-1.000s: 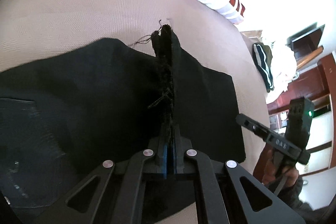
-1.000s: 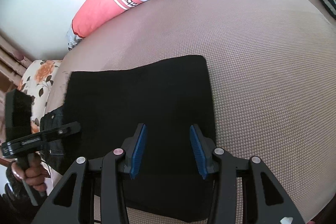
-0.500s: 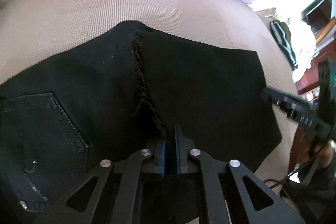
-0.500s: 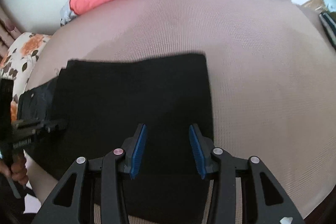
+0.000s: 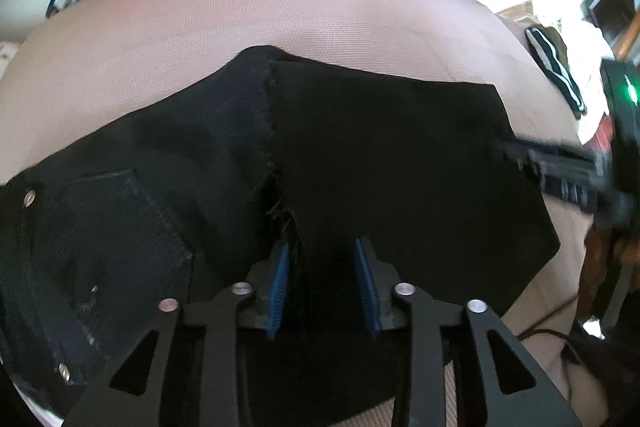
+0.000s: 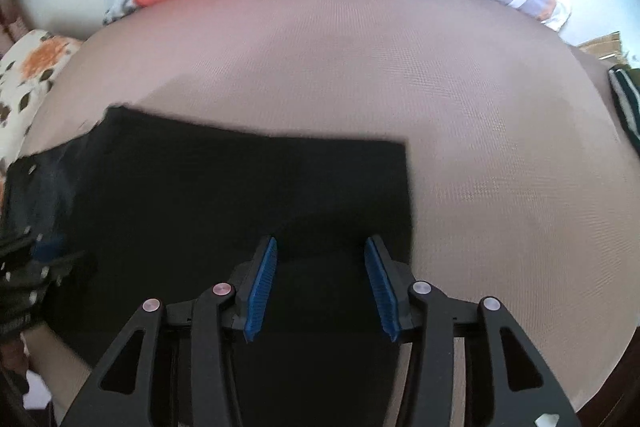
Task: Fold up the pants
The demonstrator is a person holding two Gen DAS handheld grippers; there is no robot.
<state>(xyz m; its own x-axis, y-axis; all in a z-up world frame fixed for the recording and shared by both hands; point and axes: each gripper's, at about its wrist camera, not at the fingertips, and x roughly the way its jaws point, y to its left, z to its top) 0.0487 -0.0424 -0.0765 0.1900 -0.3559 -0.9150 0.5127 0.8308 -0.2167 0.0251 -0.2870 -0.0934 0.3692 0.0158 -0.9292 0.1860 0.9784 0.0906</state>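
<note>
The black pants (image 5: 360, 155) lay spread on the beige mattress (image 5: 320, 23), the leg end folded over toward the pocket end, and the risk I saw was that folded flap slipping or springing up: the frayed hem (image 5: 267, 131) ran up from the left gripper (image 5: 323, 281) toward twelve o'clock, and a loose thread catching a blue pad as the tool drew off could have dragged the edge askew. The left gripper's jaws had just been opening; they stood apart, cloth under and between them but neither pad pressing on it. From that tool the back pocket (image 5: 120, 227) sat at about nine o'clock and the flap's far corner near two o'clock. The right gripper (image 6: 322, 287) hung over the same flap, jaws apart and empty, the fabric filling everything from nine to twelve o'clock, its folded edge (image 6: 408, 187) running up at about one o'clock.
</note>
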